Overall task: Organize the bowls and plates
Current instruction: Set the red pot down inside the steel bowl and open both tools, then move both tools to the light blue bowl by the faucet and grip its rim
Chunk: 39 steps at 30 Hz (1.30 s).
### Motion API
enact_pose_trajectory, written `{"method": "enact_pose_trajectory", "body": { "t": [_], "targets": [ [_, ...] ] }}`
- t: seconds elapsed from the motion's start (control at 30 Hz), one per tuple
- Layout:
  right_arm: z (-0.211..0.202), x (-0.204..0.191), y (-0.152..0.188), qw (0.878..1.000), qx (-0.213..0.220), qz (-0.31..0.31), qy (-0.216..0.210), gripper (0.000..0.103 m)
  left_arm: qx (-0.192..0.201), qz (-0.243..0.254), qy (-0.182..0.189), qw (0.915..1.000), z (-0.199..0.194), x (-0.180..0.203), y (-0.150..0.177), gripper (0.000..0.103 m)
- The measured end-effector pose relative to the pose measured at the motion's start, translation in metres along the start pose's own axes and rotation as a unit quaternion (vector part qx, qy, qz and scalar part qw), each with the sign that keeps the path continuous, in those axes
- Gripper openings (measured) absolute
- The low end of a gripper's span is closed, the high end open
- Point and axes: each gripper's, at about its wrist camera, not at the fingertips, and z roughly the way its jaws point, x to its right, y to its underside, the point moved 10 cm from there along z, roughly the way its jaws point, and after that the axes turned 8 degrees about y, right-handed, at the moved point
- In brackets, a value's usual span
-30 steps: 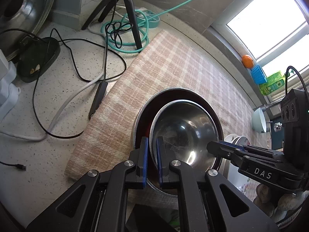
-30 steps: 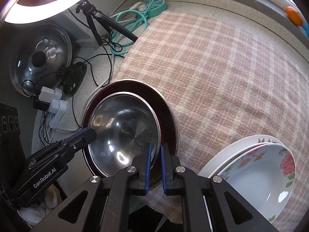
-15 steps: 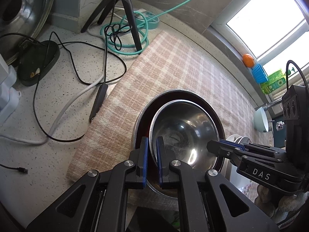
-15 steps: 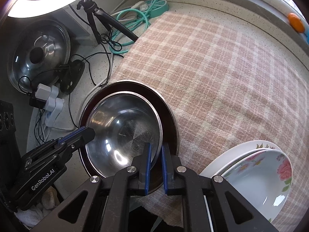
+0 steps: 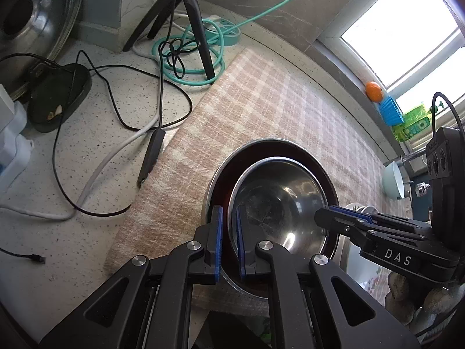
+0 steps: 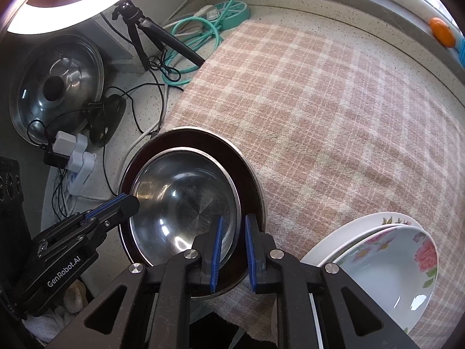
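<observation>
Left wrist view shows the left gripper (image 5: 229,234) closed on the near-left rim of the steel bowl (image 5: 279,200), one pad inside the rim and one outside. This bowl sits nested in a larger dark bowl (image 5: 325,168), which stands on the checked cloth (image 5: 261,101) near the cloth's left edge. Right wrist view shows the right gripper (image 6: 232,250) at the opposite rim; its jaws are opening, with the rim between the pads, and the pads seem no longer to press it. Probably both grippers held the bowl from two sides to lower it level, and now the right one lets go because the bowl is seated. Two flowered plates (image 6: 389,250) lie stacked at the cloth's near-right corner, apart from the bowls, so plates and bowls make separate piles.
</observation>
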Motion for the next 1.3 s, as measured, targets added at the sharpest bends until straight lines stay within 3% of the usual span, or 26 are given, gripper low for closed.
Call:
{"method": "enact_pose_trajectory", "body": {
  "t": [0.3,0.6,0.7,0.8,1.0,1.3],
  "targets": [
    [-0.018,-0.002,-0.006,1.000,0.026,0.006,-0.011,0.015,0.016,0.002,0.008,0.9998,-0.013,0.005,-0.008,0.008],
    [-0.058,0.006,-0.009,0.996,0.084,0.023,-0.021,0.015,0.033,0.005,0.025,0.9991,-0.026,0.019,-0.018,0.008],
    [-0.072,0.015,-0.004,0.994,0.107,0.031,-0.018,0.025,0.039,0.013,0.029,0.9987,-0.031,0.026,-0.018,0.008],
    [-0.083,0.023,0.005,0.991,0.127,0.030,-0.016,0.026,0.043,0.026,0.031,0.9982,-0.035,0.035,-0.018,0.008],
    [-0.107,0.060,0.027,0.983,0.172,0.054,0.023,0.027,0.040,0.055,0.046,0.9966,-0.036,0.058,-0.014,0.008],
    [-0.141,0.142,0.060,0.964,0.222,0.144,0.036,0.027,0.025,0.093,0.077,0.9924,-0.022,0.113,-0.001,0.008]
  ]
}}
